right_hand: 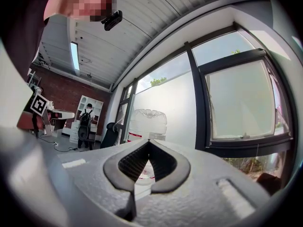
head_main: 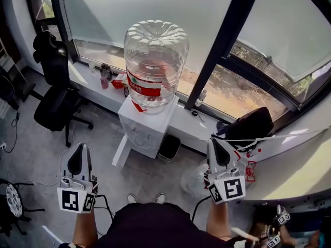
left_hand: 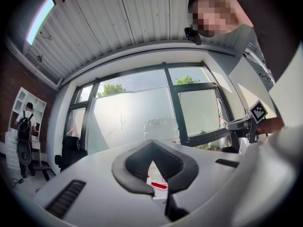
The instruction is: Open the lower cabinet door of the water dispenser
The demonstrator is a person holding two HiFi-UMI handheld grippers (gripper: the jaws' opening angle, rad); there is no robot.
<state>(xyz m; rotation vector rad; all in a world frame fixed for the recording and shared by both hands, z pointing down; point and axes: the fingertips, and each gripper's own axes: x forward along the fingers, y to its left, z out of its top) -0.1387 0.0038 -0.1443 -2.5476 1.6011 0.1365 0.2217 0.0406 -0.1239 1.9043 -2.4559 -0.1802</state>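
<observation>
Water dispenser (head_main: 147, 127) holds a bottle (head_main: 155, 50), red label (head_main: 147, 89) illegible; left gripper (head_main: 77, 149), right gripper (head_main: 217, 142) both closed, empty.

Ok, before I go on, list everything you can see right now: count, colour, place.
water dispenser: one, white, on the floor below the window, centre
water bottle: one, clear with a red label, neck down on the dispenser
office chair: one, black, left of the dispenser
bin: one, black, on the floor right of the dispenser
small bottle: one, dark red, on the windowsill, left
bag: one, black, by the window, right
desk: one, white, far right
left gripper: one, white, low left, jaws together, empty
right gripper: one, white, low right, jaws together, empty
</observation>
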